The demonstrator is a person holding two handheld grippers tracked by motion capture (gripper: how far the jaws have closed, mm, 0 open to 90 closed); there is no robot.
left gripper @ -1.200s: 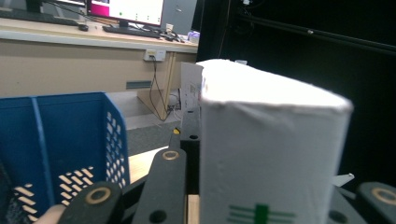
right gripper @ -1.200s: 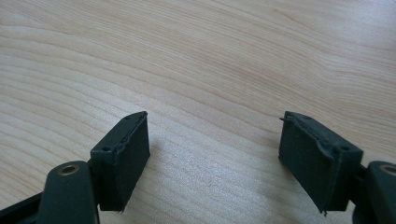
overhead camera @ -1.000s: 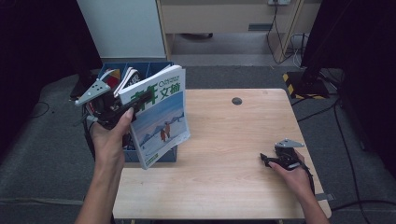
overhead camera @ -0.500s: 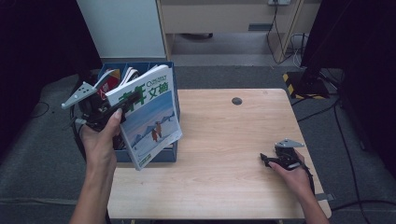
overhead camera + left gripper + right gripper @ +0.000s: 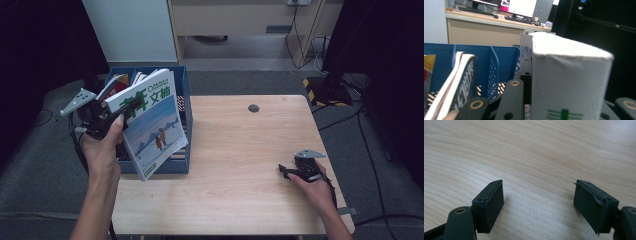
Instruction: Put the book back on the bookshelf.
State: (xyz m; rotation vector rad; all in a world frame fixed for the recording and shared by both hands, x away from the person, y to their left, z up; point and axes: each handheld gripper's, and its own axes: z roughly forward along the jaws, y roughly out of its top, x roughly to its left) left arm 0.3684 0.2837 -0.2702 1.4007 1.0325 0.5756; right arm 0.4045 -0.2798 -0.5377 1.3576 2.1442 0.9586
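Nearest, at the right edge of the pale wooden surface (image 5: 240, 165), the right gripper (image 5: 292, 171) rests low in the person's hand, jaws spread wide w/ nothing between them; the right gripper view has bare wood grain under the black pads (image 5: 490, 205). It looks idle at this step.

Further back on the left, the left gripper (image 5: 107, 120) has its jaws pinching a thick paperback book with a green-and-white cover and a snowy photo (image 5: 152, 127), gripped near the spine end. The book hangs tilted, lower corner toward the near side, partly over the surface's left edge and partly over the blue plastic file crate (image 5: 185, 95) just beside it. In the left gripper view the white page block (image 5: 566, 80) sits right against a jaw, w/ other books (image 5: 461, 82) standing in the crate's slots beyond.

Judged step: book in transit between crate and surface; which way can't be told. Next move likely needs the book levelled or lined up upright w/ a free slot, clearing the crate wall and neighbouring books, before the grip lets go.
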